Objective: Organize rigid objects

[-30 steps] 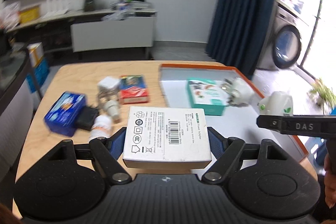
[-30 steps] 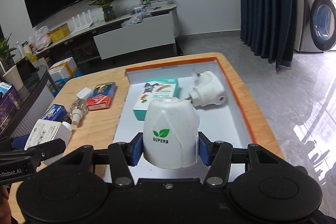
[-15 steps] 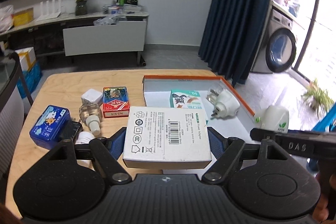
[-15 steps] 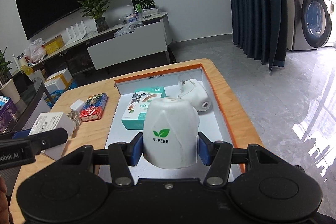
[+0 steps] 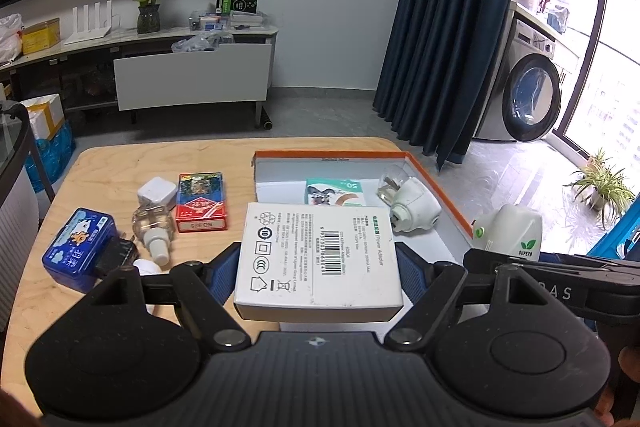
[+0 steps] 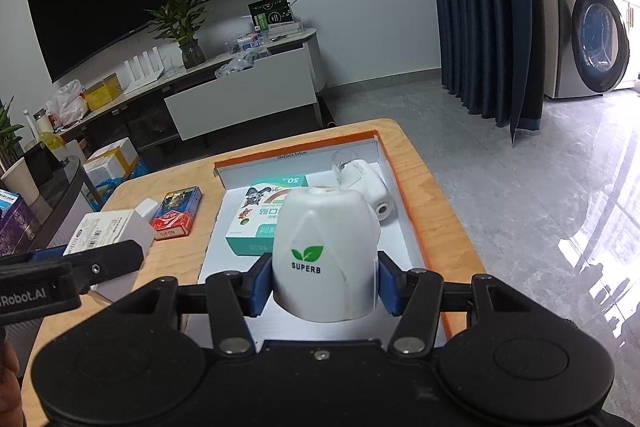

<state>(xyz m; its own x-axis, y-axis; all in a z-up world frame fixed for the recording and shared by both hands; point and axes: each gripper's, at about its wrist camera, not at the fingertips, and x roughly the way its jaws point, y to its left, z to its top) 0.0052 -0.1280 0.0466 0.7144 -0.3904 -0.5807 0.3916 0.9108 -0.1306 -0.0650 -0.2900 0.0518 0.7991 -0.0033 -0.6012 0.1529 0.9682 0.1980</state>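
Note:
My left gripper [image 5: 319, 263] is shut on a white power adapter box [image 5: 318, 257], held above the table near the tray's left edge. My right gripper [image 6: 325, 285] is shut on a white SUPERB device [image 6: 325, 255], held above the near end of the orange-rimmed white tray [image 6: 418, 211]. The device also shows in the left wrist view [image 5: 510, 233]. In the tray lie a teal box [image 6: 264, 217] and a white plug-in device [image 6: 366, 183]. The tray also shows in the left wrist view [image 5: 436, 187].
On the wooden table [image 5: 120, 167] left of the tray lie a red card pack [image 5: 201, 202], a white charger [image 5: 157, 191], a clear bottle [image 5: 152, 229], a blue box [image 5: 78, 245] and a black adapter [image 5: 116, 255]. A washing machine [image 5: 528, 99] stands at the far right.
Both grippers have drawn back and up from the table, each still holding its object. The table and tray look farther away now.

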